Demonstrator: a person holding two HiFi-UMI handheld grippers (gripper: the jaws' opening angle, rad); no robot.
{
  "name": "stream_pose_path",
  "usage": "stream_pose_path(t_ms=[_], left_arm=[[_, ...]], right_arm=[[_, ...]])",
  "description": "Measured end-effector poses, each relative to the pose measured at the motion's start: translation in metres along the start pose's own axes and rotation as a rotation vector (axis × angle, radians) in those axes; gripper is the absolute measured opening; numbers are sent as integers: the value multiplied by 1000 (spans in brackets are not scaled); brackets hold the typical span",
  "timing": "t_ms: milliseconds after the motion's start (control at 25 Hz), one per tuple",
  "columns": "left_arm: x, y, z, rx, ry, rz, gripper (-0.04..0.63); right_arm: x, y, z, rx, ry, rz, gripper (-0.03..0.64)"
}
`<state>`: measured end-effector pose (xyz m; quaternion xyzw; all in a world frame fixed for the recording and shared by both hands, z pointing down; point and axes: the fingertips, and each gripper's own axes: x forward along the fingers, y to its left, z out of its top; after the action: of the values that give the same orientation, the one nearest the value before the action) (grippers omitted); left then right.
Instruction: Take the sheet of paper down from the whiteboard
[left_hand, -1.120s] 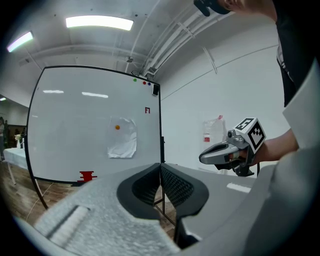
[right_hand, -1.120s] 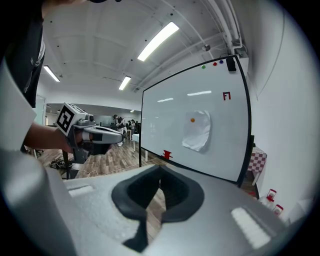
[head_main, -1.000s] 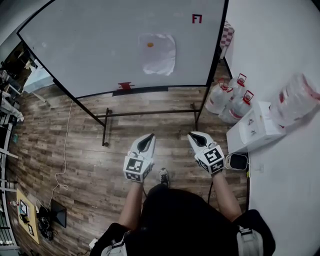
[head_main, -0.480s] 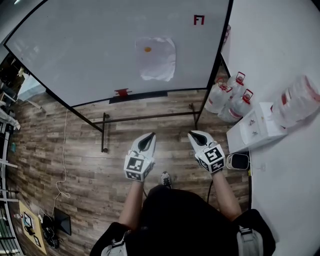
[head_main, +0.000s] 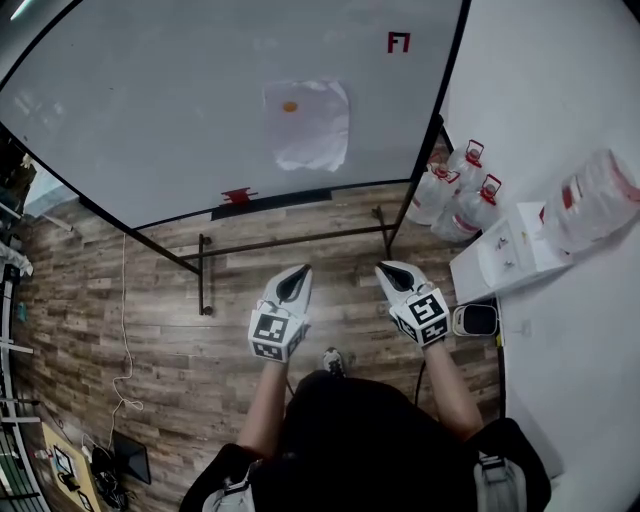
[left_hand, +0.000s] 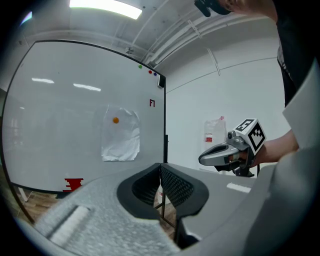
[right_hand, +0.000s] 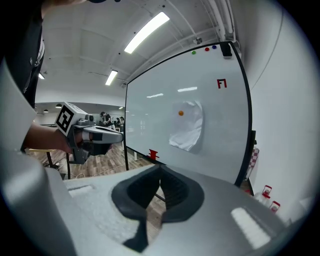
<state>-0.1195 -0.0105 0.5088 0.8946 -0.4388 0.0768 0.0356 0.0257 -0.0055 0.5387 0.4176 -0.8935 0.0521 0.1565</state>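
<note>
Facing the whiteboard (head_main: 150, 120), well apart, I hold left gripper (head_main: 299, 271) and right gripper (head_main: 386, 270) closed on nothing; sheet of paper (head_main: 310, 130) hangs far, under an orange magnet (head_main: 290, 106), so I judge this the approach step, and next I must reach it and open.

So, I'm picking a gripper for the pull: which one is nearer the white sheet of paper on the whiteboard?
Left, narrowly. The left gripper sits almost straight in front of the paper; the right gripper is off to its right. Both are well short.
</note>
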Motion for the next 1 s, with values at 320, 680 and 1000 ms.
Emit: stream_pose_path(t_ms=[320, 680, 1000], left_arm=[[9, 29, 2, 0, -13, -18, 12], [7, 63, -4, -7, -24, 1, 12], [5, 90, -4, -8, -21, 17, 12]], right_arm=[[26, -2, 10, -4, 2, -22, 3], [59, 8, 15, -19, 8, -4, 3], [81, 10, 22, -32, 13, 7, 3]])
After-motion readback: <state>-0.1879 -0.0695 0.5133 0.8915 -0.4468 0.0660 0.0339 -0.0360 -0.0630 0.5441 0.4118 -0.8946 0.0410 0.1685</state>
